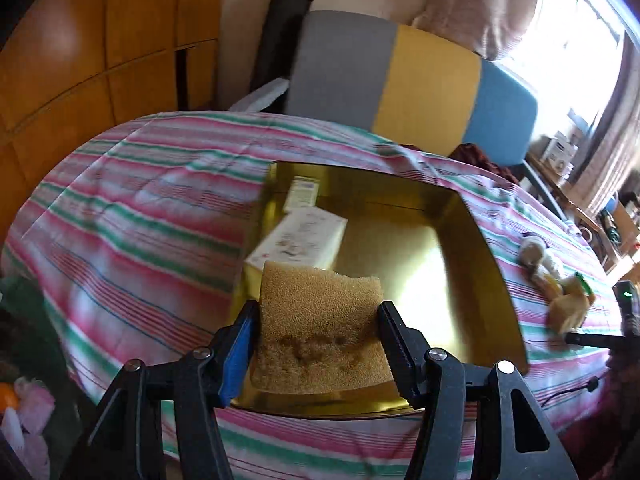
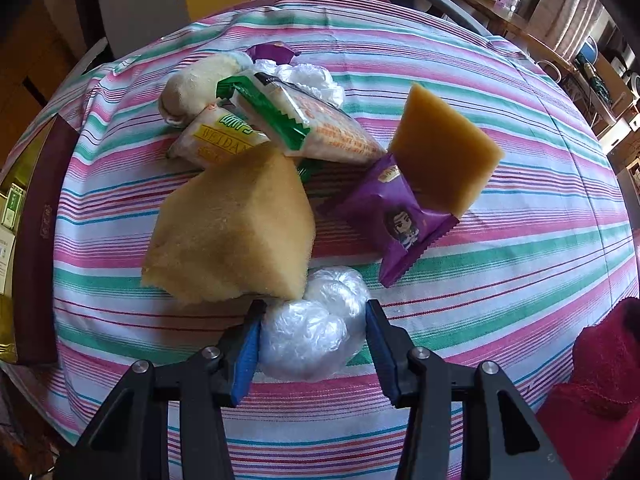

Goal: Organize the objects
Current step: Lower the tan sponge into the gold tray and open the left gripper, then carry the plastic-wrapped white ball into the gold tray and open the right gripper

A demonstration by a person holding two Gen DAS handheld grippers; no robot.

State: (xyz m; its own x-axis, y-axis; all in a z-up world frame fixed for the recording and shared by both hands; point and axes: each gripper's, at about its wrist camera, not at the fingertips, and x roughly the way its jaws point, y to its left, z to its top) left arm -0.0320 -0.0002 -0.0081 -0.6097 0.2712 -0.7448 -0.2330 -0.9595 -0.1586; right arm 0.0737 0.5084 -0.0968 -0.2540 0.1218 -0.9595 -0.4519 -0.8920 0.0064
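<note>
Item, your left gripper [image 1: 318, 334]: jaws set part-way, pressed on both sides of a coarse tan sponge [image 1: 320, 320], which hangs over the near edge of the gold tray [image 1: 492, 248]. Tray contents, left wrist view: a white carton [image 1: 298, 240] at about 11 o'clock from the sponge, and a smaller pale box [image 1: 302, 192] beyond it at 12 o'clock; the tray floor toward 2 o'clock is bare. Item, your right gripper [image 2: 314, 334]: jaws drawn in narrow, pads against a crumpled ball of clear plastic [image 2: 316, 320] lying on the striped cloth [image 2: 500, 280]. Heap left on the cloth, right wrist view: a large yellow sponge block [image 2: 232, 224] touching the ball at 11 o'clock; a purple snack packet [image 2: 396, 220] at 1 o'clock with a thin tan sponge slab [image 2: 444, 152] leaning on it; green-edged snack packets [image 2: 304, 124] and a cream plush toy [image 2: 200, 84] farther off at 12 o'clock. Step in hand, as I judge it: sponge being delivered to the tray, plastic ball just gripped. Next move calls for you to lower the sponge onto the bare floor and part the left jaws, then lift the ball clear without dragging the sponge block beside it.
</note>
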